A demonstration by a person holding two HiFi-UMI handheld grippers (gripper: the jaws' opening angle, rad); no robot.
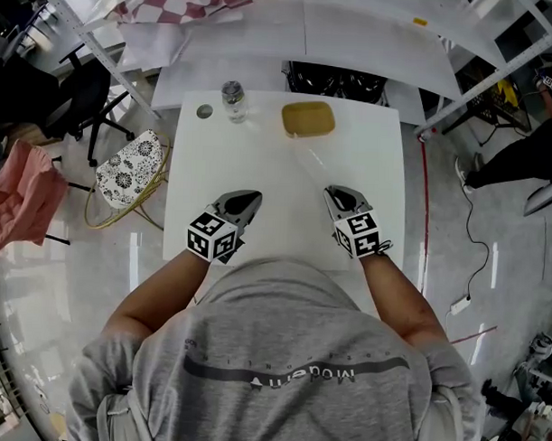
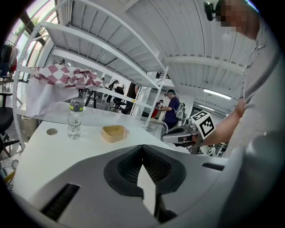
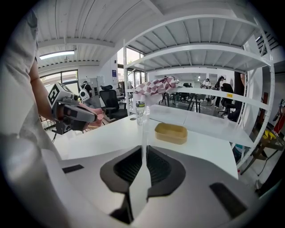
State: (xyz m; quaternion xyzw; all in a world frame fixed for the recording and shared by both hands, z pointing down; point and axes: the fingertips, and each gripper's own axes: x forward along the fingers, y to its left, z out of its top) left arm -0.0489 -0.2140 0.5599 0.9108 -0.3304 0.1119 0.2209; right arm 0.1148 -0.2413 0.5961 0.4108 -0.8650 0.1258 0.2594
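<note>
My left gripper (image 1: 248, 200) hovers over the near left part of the white table (image 1: 368, 164), jaws shut with nothing between them (image 2: 142, 148). Level with it on the near right, my right gripper (image 1: 337, 194) is also shut and holds nothing (image 3: 144, 149). At the table's far edge stands a clear plastic bottle (image 1: 232, 101) (image 2: 75, 120) (image 3: 140, 111) with a green band at its neck. Just right of it lies a shallow yellow tray (image 1: 307, 119) (image 2: 113, 132) (image 3: 171, 132), which looks empty. Both sit well beyond either gripper. Each gripper shows in the other's view.
A small grey round disc (image 1: 204, 111) (image 2: 52, 131) lies left of the bottle. White shelving with a red-checked cloth (image 1: 189, 2) stands behind the table. A patterned chair (image 1: 129, 169) and a black office chair (image 1: 77, 100) stand to the left. Cables run along the floor at right.
</note>
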